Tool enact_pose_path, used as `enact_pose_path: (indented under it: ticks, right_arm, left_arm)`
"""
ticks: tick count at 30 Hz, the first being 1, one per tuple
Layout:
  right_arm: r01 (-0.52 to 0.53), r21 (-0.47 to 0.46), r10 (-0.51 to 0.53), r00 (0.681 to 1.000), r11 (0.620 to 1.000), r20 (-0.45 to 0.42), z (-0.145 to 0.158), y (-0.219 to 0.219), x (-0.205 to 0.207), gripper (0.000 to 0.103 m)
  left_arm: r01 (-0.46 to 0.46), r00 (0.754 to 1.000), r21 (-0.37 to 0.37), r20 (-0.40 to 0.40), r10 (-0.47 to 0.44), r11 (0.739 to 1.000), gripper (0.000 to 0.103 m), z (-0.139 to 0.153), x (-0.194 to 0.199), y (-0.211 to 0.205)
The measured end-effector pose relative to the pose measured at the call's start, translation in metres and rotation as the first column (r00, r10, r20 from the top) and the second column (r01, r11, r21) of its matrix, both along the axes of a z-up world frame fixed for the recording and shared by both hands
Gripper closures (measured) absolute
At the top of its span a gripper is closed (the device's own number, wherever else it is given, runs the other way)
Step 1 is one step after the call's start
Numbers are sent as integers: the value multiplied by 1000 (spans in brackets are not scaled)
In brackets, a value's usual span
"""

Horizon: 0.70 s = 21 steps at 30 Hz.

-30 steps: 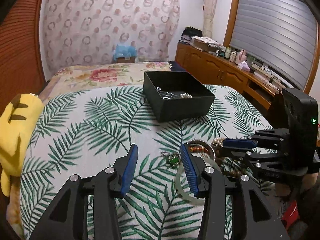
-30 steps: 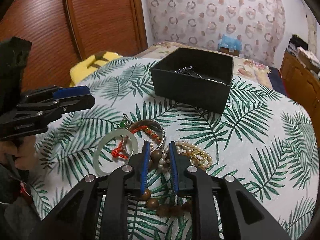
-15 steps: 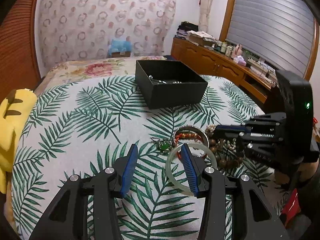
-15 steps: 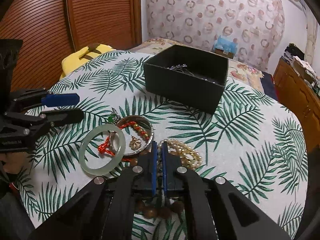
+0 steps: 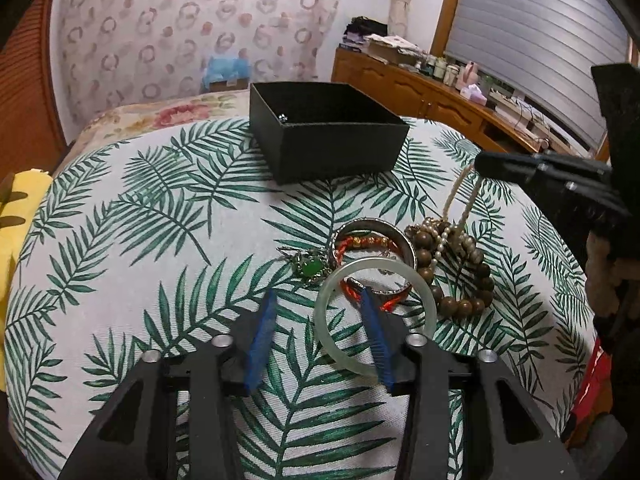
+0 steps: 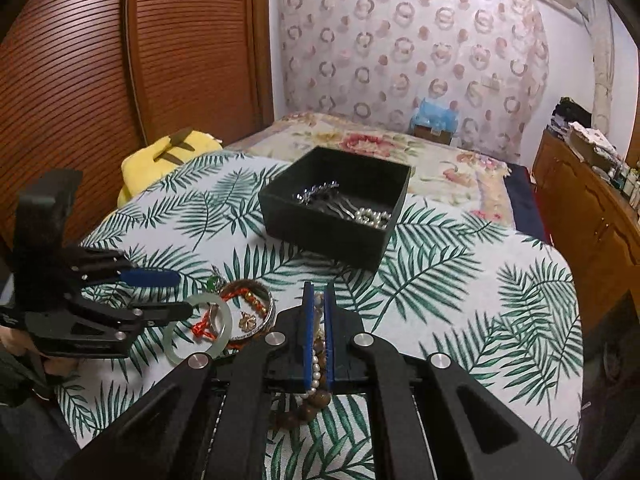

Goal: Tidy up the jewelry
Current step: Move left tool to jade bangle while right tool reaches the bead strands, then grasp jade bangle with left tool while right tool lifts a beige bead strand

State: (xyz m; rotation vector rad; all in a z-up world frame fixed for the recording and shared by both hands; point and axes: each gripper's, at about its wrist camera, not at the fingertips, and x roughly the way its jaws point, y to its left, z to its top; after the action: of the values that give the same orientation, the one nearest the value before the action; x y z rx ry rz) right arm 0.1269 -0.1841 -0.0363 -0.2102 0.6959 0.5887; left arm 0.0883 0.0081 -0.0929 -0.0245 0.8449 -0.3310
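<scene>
A black open box [image 5: 326, 136] stands on the leaf-print cloth; it also shows in the right wrist view [image 6: 336, 208] with a hair clip and pearls inside. My right gripper [image 6: 319, 300] is shut on a pearl necklace [image 5: 466, 204] and lifts its strand above the jewelry pile. My left gripper [image 5: 318, 320] is open, its right finger inside a pale green jade bangle [image 5: 374, 316] that lies on the cloth. Beside it lie a silver bangle with a red cord [image 5: 374, 242], a green-stone pendant [image 5: 310, 266] and a brown wooden bead bracelet [image 5: 460, 280].
A yellow plush [image 6: 168, 156] lies at the cloth's left edge. A wooden dresser [image 5: 432, 92] with clutter runs along the right wall. A floral bed cover [image 6: 380, 148] lies behind the box.
My right gripper has closed on the pearl necklace and risen, pulling the strand up. My left gripper has moved forward so its right finger sits inside the jade bangle.
</scene>
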Motion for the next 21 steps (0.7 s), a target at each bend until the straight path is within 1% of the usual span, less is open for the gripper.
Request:
enact_pose_path:
  ticks: [3, 9, 11, 13, 17, 21]
  right_arm:
    - [-2, 14, 2, 1000, 1000, 18, 9, -3, -1, 98]
    - [-18, 30, 15, 997, 999, 72, 31, -3, -4, 98]
    - [-20, 34, 17, 996, 999, 87, 38, -3, -5, 98]
    - [-22, 38, 18, 995, 999, 102, 45, -3, -5, 98]
    - [-25, 41, 20, 992, 999, 123, 56, -1, -4, 98]
    - [-28, 41, 22, 989, 999, 146, 66, 0, -5, 98]
  left_arm:
    - [3, 1000, 10, -10, -3, 1000, 74, -3, 2, -2]
    - [-2, 1000, 28, -10, 2, 1000, 78, -6, 4, -3]
    - [-6, 1000, 34, -8, 6, 999, 85, -6, 5, -3]
    - [4, 1000, 18, -14, -4, 1000, 96, -7, 5, -2]
    - [-2, 1000, 16, 12, 1, 1000, 97, -3, 2, -1]
    - [-16, 999, -3, 45, 16, 1000, 97, 6, -3, 1]
